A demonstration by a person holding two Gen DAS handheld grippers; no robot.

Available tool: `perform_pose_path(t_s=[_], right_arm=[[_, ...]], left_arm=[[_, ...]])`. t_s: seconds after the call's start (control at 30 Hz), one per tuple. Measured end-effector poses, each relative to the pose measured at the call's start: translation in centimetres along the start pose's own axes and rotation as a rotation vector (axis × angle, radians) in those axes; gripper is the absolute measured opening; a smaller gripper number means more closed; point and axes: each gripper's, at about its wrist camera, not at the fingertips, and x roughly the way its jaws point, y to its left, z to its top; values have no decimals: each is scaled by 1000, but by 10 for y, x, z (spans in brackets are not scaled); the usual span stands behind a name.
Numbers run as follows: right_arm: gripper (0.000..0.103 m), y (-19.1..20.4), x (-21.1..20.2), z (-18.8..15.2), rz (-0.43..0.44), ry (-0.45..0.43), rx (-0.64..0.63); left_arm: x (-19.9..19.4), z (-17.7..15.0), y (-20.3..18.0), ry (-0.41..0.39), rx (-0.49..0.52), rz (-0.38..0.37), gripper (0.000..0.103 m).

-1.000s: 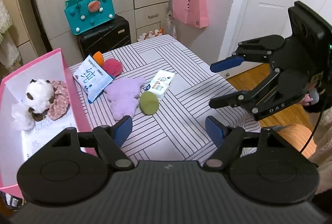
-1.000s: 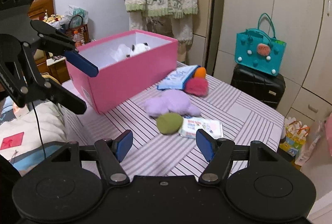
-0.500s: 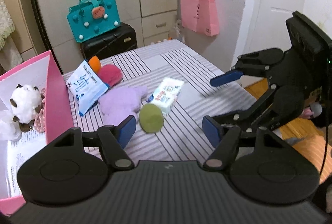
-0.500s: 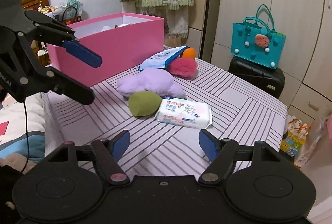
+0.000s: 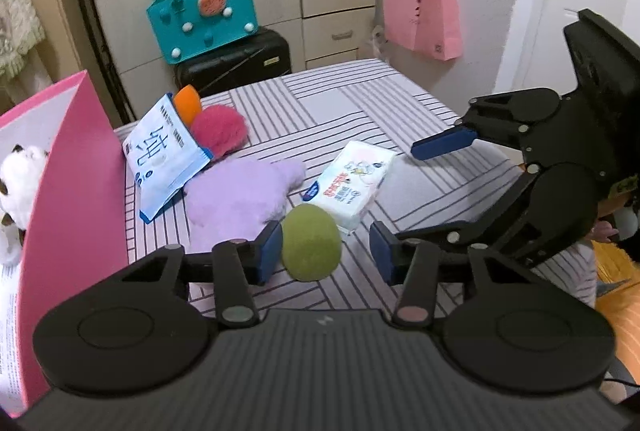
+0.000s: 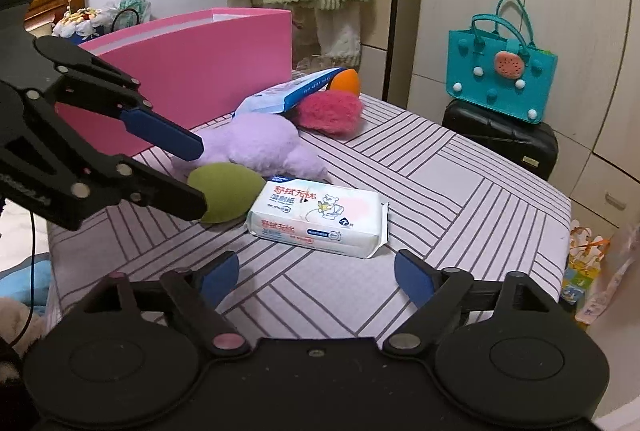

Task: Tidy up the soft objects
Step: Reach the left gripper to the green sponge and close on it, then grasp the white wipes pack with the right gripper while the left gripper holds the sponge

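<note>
We hold left gripper released astride the round green sponge; right gripper released before the white wet-wipe pack, near the striped table's edge.

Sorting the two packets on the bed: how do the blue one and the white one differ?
The blue packet is propped at a tilt against the pink box, resting partly on the purple plush; the white packet lies flat on the striped cover. The blue one bears large characters, the white a cartoon bear. Both are soft plastic-wrapped packs.
</note>
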Motion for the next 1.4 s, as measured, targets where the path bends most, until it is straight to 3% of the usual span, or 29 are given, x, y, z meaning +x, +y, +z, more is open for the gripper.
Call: perform_pose_path(t_s=[0.13, 0.23, 0.73, 0.87, 1.07, 1.17, 1.23, 1.3, 1.4], right_arm=[[90, -3, 8, 2, 11, 10, 5], [91, -5, 15, 4, 25, 6, 6], [94, -2, 32, 14, 27, -10, 24], [82, -1, 27, 12, 14, -26, 34], [59, -7, 13, 6, -4, -13, 48], [59, -12, 8, 1, 0, -6, 55], [65, -15, 6, -1, 8, -5, 63], [81, -16, 7, 0, 2, -5, 78], [81, -15, 11, 2, 25, -2, 55]], left_arm=[[9, -1, 1, 8, -28, -2, 47], [13, -2, 0, 6, -27, 37, 47], [19, -8, 16, -11, -184, 23, 43], [20, -8, 18, -8, -211, 31, 37], [20, -9, 20, -3, -234, 25, 36], [21, -9, 20, -2, -230, 31, 37], [27, -10, 23, 27, -253, 13, 37], [32, -12, 25, 33, -277, -2, 38], [31, -14, 25, 23, -282, 8, 37]])
